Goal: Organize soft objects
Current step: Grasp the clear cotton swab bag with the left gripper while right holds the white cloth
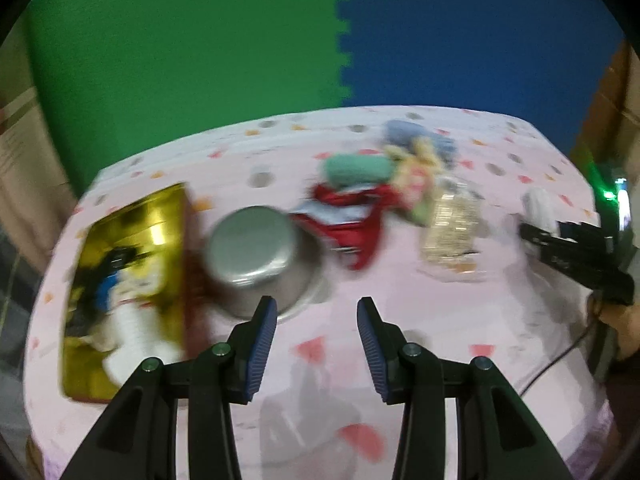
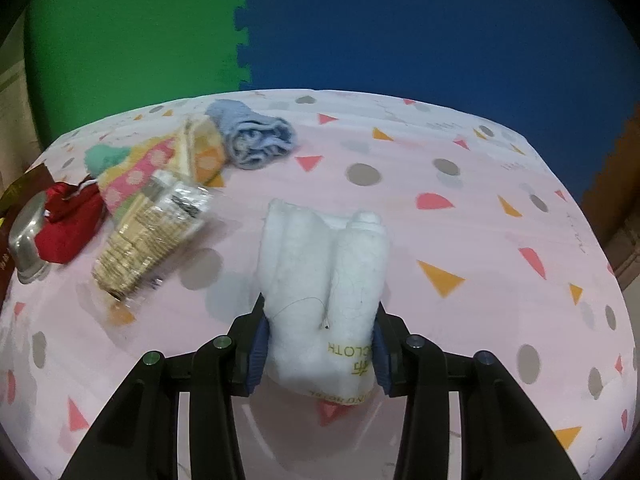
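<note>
White rolled cloth (image 2: 320, 280) lies on the bench (image 2: 460, 208), pink patterned cover, near the front edge and well apart from the pile at left. Looks light, soft and squashy, a loose double roll w/ a printed label end; prob. sags or unrolls if pinched at one lobe only. Best hold is across both rolls near the label end, where it's thickest.

Right gripper (image 2: 318, 344) does just that: jaws part closed, blue pads pressed on both sides of the cloth, fabric bulging between them.

Left gripper (image 1: 317, 344) stands wide, nothing between the pads, hanging over bare bench in front of the steel bowl (image 1: 256, 252). View is blurred.

Other soft stuff sits bunched together: blue towel (image 2: 256, 140), dotted cloth (image 2: 160, 168), green cloth (image 2: 102, 158), red cloth (image 2: 66, 220). Wrapped packet (image 2: 148, 232) looks crinkly, stiffer.
</note>
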A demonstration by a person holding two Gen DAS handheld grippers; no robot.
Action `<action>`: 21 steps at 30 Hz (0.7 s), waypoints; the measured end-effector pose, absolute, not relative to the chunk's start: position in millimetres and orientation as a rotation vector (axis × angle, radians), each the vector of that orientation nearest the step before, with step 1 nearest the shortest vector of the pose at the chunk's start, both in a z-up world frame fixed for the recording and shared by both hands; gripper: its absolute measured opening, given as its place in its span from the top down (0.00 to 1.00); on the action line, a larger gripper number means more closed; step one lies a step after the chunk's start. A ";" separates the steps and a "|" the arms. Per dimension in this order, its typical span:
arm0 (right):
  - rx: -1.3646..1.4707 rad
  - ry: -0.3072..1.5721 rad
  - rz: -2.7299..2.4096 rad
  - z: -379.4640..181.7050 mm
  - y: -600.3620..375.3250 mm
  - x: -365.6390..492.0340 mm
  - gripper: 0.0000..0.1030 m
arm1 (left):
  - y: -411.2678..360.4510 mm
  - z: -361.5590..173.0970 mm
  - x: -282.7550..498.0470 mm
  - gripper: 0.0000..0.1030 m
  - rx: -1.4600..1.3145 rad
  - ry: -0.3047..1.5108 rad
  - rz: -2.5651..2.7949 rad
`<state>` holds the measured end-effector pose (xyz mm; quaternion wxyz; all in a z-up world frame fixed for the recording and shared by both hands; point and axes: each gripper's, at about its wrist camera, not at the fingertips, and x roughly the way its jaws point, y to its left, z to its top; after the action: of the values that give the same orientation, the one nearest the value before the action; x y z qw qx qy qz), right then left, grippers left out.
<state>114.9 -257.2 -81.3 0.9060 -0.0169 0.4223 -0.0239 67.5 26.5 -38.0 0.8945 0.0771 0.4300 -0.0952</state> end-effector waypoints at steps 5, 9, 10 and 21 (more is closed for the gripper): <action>0.047 0.880 -0.041 -86.0 -276.8 111.3 0.61 | -14.7 -46.8 78.6 0.59 0.140 0.922 -0.320; 0.047 0.884 -0.036 -87.5 -276.5 112.3 0.60 | -39.6 -53.3 88.3 0.59 0.139 0.933 -0.386; 0.050 0.884 -0.035 -87.6 -276.5 112.5 0.60 | -45.5 -54.9 90.8 0.59 0.140 0.932 -0.403; 0.061 0.887 -0.024 -88.2 -278.0 114.2 0.58 | -98.9 -78.3 125.5 0.51 0.143 0.995 -0.498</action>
<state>114.2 -278.0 -88.2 0.9028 0.0296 0.4289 -0.0114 125.5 -98.9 -78.3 0.8468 0.0678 0.4718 -0.2361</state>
